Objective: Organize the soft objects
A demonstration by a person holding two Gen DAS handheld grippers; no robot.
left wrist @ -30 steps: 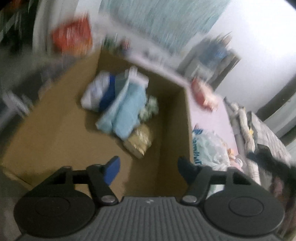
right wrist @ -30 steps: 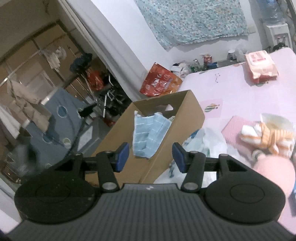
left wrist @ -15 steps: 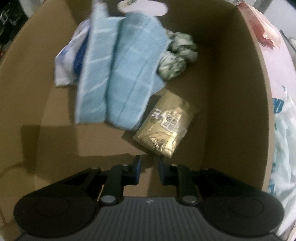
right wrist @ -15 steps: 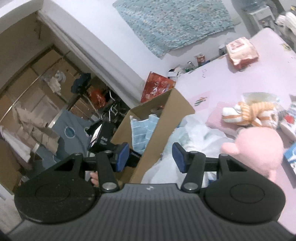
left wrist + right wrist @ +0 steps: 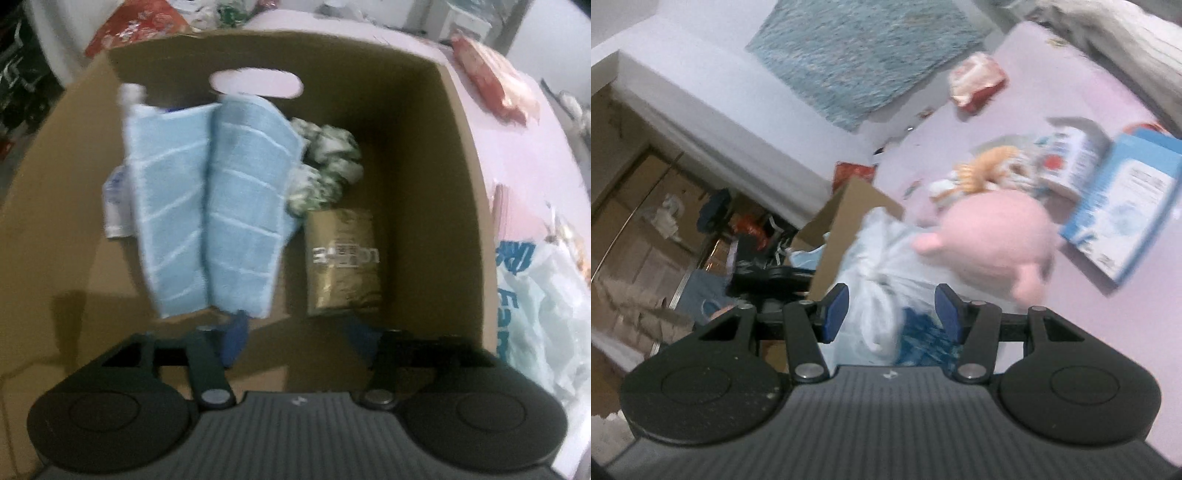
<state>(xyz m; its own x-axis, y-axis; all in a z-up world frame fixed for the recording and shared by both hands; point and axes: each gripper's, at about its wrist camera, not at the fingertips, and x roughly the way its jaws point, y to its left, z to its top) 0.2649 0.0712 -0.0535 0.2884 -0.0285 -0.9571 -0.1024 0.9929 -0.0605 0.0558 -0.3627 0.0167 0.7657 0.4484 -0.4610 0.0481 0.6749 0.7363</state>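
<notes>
I am between placements: my left gripper (image 5: 295, 334) hangs over the open cardboard box (image 5: 461, 155), its fingers just spread apart again with nothing between them. So I judge the last soft thing is dropped and the next one is due.

My right gripper (image 5: 892, 314) reaches toward the white plastic bag (image 5: 875, 258), which lies on the pink surface (image 5: 1071, 96) against the box's outer wall. The fingers stand half spread on either side of the bag's knotted top; I cannot tell whether they touch it, and they do not pinch it yet. The next move, I reckon, calls for closing on that knot, lifting clear of the wall and carrying the bag over the rim.

Counted in the box: two light blue towels (image 5: 214, 210), one green-and-white scrunched cloth (image 5: 325, 162), one gold packet (image 5: 343, 258), one white item (image 5: 116, 206) half hidden under the towels. Outside: one bag, one pink plush toy (image 5: 993, 240), one striped orange toy (image 5: 975, 173).
</notes>
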